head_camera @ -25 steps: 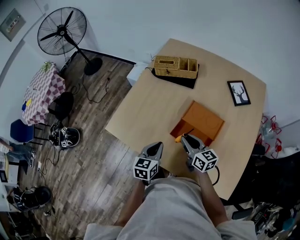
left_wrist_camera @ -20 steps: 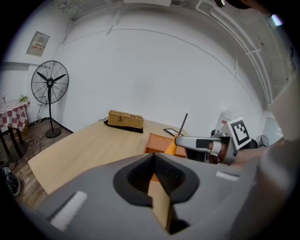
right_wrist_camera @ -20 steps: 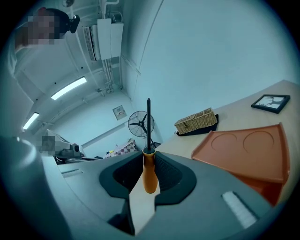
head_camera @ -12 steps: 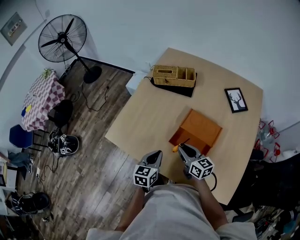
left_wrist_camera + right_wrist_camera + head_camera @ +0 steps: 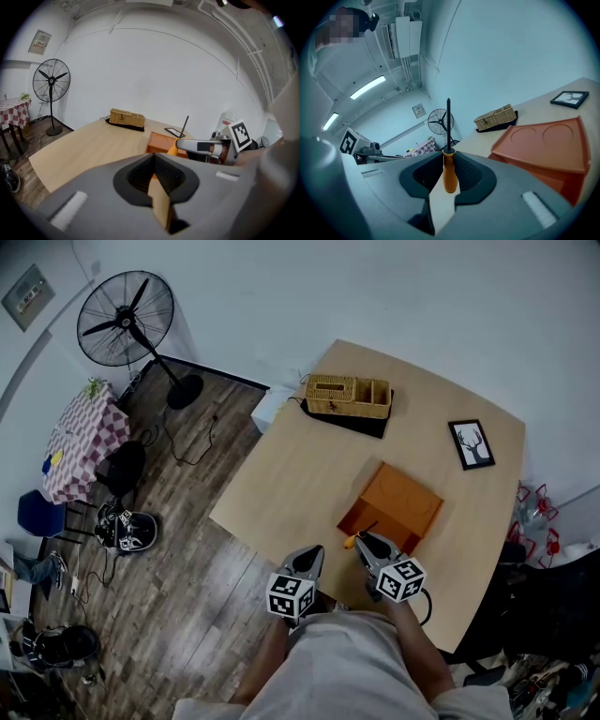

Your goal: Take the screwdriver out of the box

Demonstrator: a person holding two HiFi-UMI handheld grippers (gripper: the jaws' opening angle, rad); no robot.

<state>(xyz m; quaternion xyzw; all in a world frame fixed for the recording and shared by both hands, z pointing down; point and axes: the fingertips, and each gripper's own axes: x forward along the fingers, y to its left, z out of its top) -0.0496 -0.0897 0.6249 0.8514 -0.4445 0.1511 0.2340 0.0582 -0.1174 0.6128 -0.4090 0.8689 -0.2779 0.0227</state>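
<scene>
The orange box (image 5: 394, 506) lies open on the wooden table (image 5: 300, 465), and in the right gripper view the box (image 5: 548, 145) fills the right side. My right gripper (image 5: 364, 542) is shut on the orange handle of the screwdriver (image 5: 449, 176), whose dark shaft stands straight up out of the jaws. The screwdriver (image 5: 352, 539) hangs just outside the box's near left corner, by the table's front edge. My left gripper (image 5: 309, 557) hovers to its left, off the table's edge. Its jaws stand a narrow gap apart with nothing between them. The left gripper view shows the right gripper (image 5: 201, 146) and the screwdriver (image 5: 183, 129).
A wicker basket (image 5: 349, 396) on a dark mat sits at the table's far edge, and a framed deer picture (image 5: 472, 443) lies at the far right. On the wooden floor to the left stand a fan (image 5: 127, 315) and a checked-cloth table (image 5: 82, 432).
The head view has shifted slightly. My right gripper keeps its hold on the screwdriver beside the box, and the left gripper stays where it was.
</scene>
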